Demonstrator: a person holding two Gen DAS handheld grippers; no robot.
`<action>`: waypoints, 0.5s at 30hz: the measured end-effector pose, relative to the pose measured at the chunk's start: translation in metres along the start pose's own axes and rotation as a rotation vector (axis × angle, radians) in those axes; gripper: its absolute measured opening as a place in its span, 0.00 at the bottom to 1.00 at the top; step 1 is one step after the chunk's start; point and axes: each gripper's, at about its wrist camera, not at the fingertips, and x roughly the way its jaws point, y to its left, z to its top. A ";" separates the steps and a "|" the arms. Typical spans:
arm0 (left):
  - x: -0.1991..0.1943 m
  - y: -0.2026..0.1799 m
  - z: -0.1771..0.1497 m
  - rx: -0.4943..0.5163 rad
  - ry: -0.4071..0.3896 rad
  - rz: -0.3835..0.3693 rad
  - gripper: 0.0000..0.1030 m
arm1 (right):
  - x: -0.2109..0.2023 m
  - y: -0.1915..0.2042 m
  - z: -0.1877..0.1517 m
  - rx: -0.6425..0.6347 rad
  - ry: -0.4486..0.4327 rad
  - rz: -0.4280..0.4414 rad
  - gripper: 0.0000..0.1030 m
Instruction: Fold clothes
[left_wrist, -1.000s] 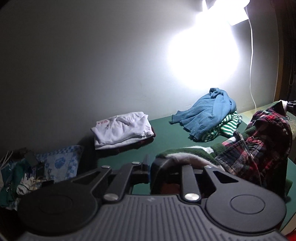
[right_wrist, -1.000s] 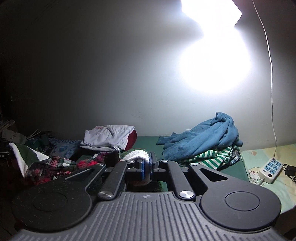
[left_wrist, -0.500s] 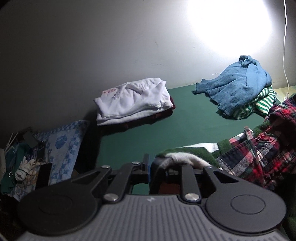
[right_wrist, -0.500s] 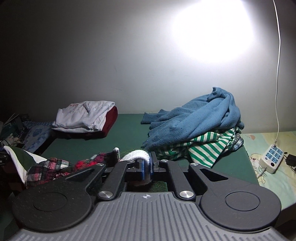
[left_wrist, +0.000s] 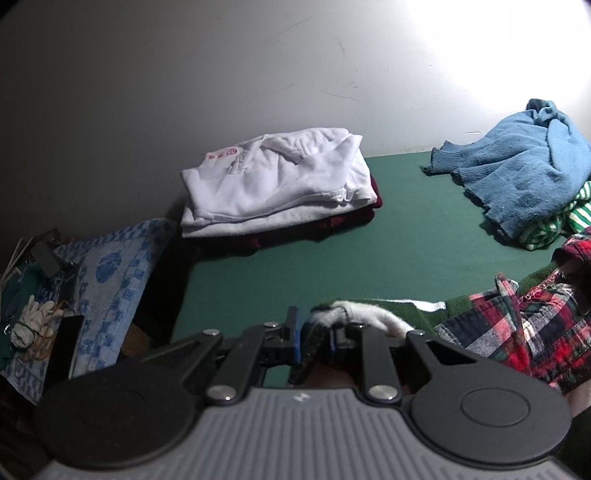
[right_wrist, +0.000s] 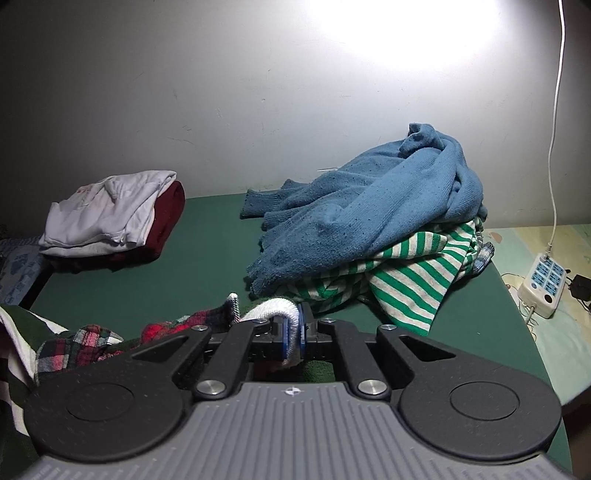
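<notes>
Left wrist view: my left gripper (left_wrist: 314, 338) and right gripper (right_wrist: 291, 334) both pinch the plaid jacket (left_wrist: 517, 325) stretched sideways over the green table (left_wrist: 332, 266), no readable labels.

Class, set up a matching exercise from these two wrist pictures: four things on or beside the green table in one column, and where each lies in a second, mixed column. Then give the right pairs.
Things
1. blue sweater
2. white shirt
3. plaid shirt
4. power strip

Places
A. on top of a dark red folded garment
B. on the pale sheet beside the table, cord running up the wall
C. draped over a green-and-white striped top
D. held up at the near edge, between both tongs

Pairs: 1-C, 2-A, 3-D, 4-B
</notes>
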 end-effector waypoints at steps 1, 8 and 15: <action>0.004 0.000 0.002 -0.004 -0.001 0.002 0.24 | 0.004 0.001 0.000 0.000 0.003 -0.003 0.04; 0.036 0.001 0.016 -0.014 -0.001 0.025 0.24 | 0.036 0.005 0.008 0.000 0.011 -0.026 0.04; 0.080 0.001 0.023 -0.027 0.041 0.033 0.25 | 0.079 0.009 0.014 -0.011 0.045 -0.056 0.04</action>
